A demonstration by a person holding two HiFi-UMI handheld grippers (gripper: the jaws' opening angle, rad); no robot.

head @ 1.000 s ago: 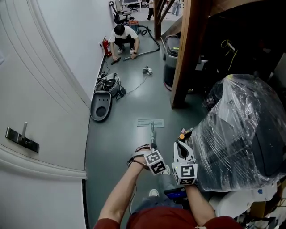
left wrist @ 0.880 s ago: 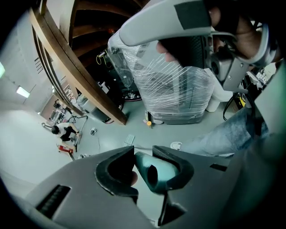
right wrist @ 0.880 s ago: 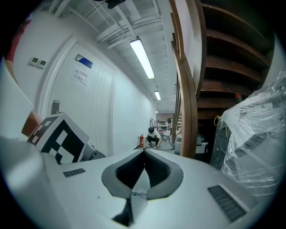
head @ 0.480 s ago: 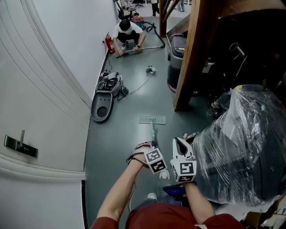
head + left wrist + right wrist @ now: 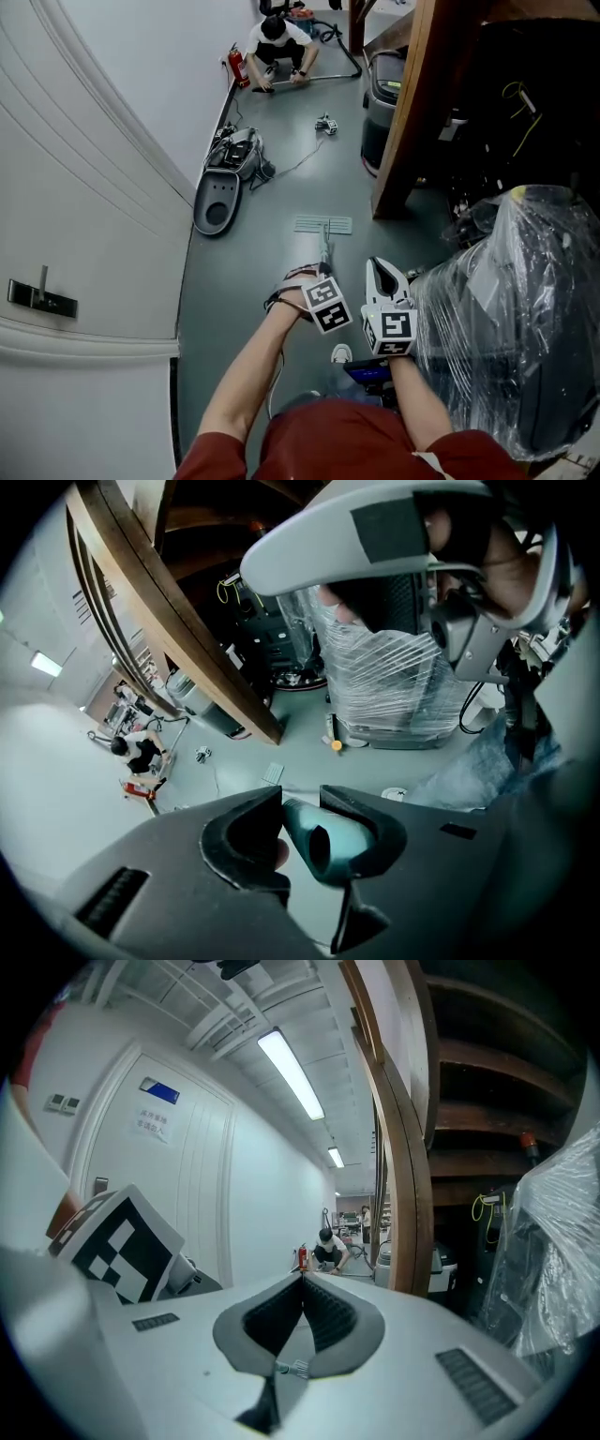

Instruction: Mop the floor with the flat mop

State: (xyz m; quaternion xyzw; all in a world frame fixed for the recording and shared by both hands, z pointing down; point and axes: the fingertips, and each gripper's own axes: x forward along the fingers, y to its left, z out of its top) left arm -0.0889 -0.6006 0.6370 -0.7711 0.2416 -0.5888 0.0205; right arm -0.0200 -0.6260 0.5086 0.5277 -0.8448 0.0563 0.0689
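Note:
The flat mop's pale head [image 5: 322, 224] lies on the grey-green floor ahead of me. Its thin handle [image 5: 324, 255] runs back to my left gripper [image 5: 322, 284]. In the left gripper view, that gripper [image 5: 302, 803] is shut on the teal grip of the mop handle [image 5: 323, 841], and the mop head [image 5: 272, 772] shows small on the floor beyond. My right gripper [image 5: 379, 268] hangs just right of the handle, apart from it. In the right gripper view, its jaws [image 5: 302, 1279] meet at the tips with nothing between them.
A large plastic-wrapped load [image 5: 516, 309] crowds the right side. A wooden post [image 5: 403, 112] and a dark bin [image 5: 382, 94] stand ahead on the right. A vacuum-like machine [image 5: 217, 202] and cables lie by the left wall. A person [image 5: 278, 37] crouches far ahead beside a fire extinguisher [image 5: 236, 64].
The mop head has slid a little farther away along the floor. Both grippers have moved forward with it. The view has shifted toward the far end of the corridor.

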